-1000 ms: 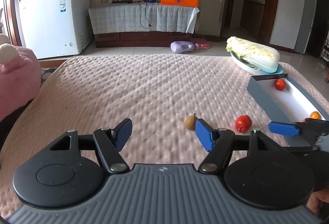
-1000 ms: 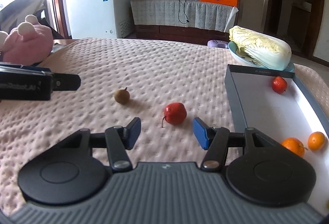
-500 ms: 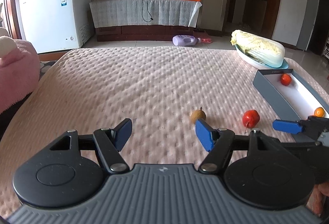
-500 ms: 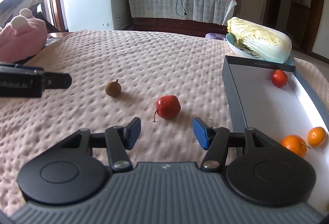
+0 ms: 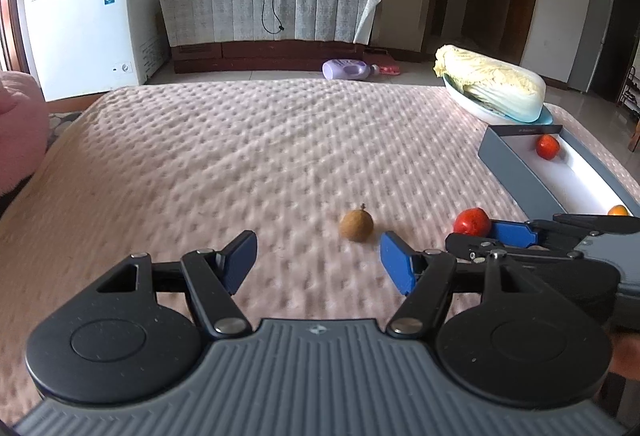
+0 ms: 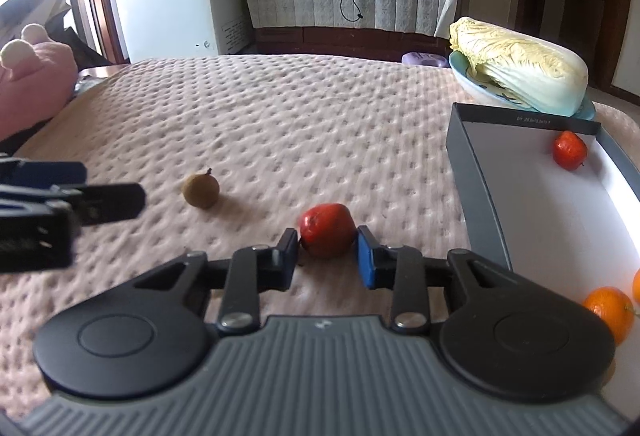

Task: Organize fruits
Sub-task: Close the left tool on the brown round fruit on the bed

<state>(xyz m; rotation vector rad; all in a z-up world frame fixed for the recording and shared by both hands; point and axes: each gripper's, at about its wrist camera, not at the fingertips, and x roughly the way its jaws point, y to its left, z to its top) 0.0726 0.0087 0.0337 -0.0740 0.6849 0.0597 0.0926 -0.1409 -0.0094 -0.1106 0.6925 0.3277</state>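
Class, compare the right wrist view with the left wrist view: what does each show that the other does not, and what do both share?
Only the right wrist view shows the right gripper with its fingers closed in on either side of the red fruit on the bed, and a whole orange in the gray box.

Only the left wrist view shows the left gripper open and empty from behind, short of the brown fruit.

Both show that brown fruit, the cabbage, a red fruit at the box's far end and the pink blanket.
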